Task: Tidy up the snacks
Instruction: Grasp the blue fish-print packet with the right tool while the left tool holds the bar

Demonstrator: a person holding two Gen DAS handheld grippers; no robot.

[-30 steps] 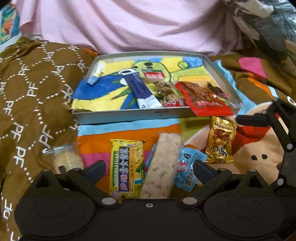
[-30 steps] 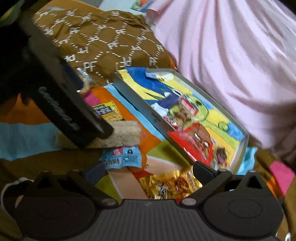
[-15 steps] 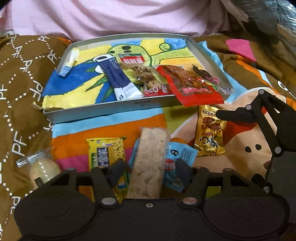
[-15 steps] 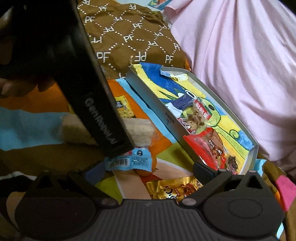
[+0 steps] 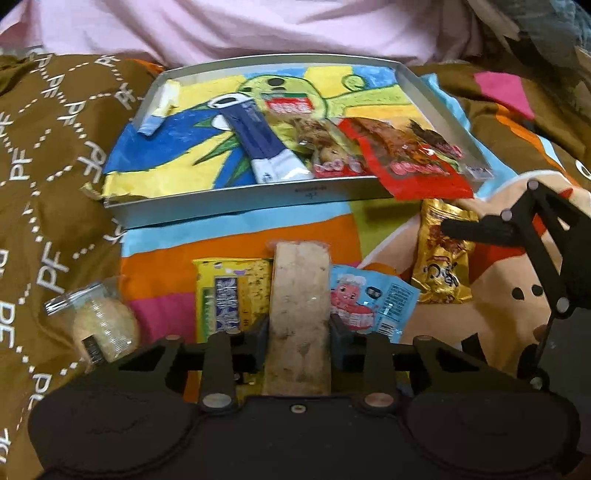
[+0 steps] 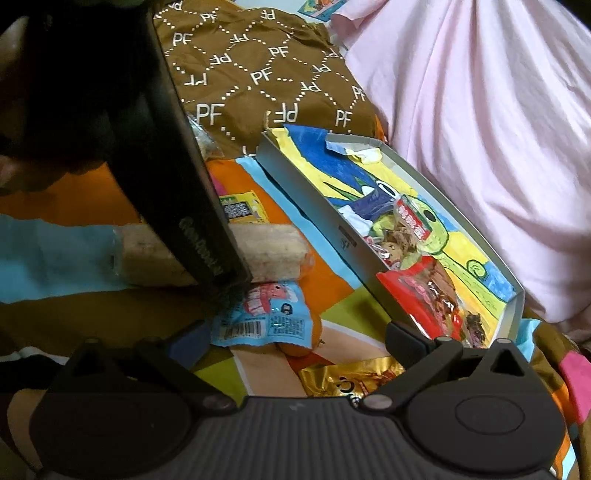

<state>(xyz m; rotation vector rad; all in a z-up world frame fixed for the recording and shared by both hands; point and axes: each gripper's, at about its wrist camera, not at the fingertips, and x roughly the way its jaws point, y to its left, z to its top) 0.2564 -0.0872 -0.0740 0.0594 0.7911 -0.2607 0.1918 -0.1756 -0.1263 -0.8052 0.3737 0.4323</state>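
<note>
My left gripper (image 5: 298, 328) is shut on a long pale rice-cracker bar (image 5: 300, 295) lying on the colourful blanket; the bar also shows in the right wrist view (image 6: 269, 251). Beside it lie a yellow packet (image 5: 229, 295), a light blue packet (image 5: 369, 301) and a gold packet (image 5: 443, 258). A silver tray (image 5: 258, 201) with a cartoon lining holds a blue-white stick (image 5: 262, 144), a clear-red snack pack (image 5: 325, 147) and a red pack (image 5: 413, 162). My right gripper (image 6: 295, 332) is open above the light blue packet (image 6: 266, 314) and the gold packet (image 6: 351, 376).
A round cake in clear wrap (image 5: 99, 325) lies on the brown PF-patterned quilt (image 5: 48, 147) at the left. Pink cloth (image 5: 258, 26) lies behind the tray. The right gripper's fingers (image 5: 480, 229) show at the right of the left wrist view.
My left gripper moved forward over the rice-cracker bar and closed its jaws on it. The right gripper stayed open and shifted little.
</note>
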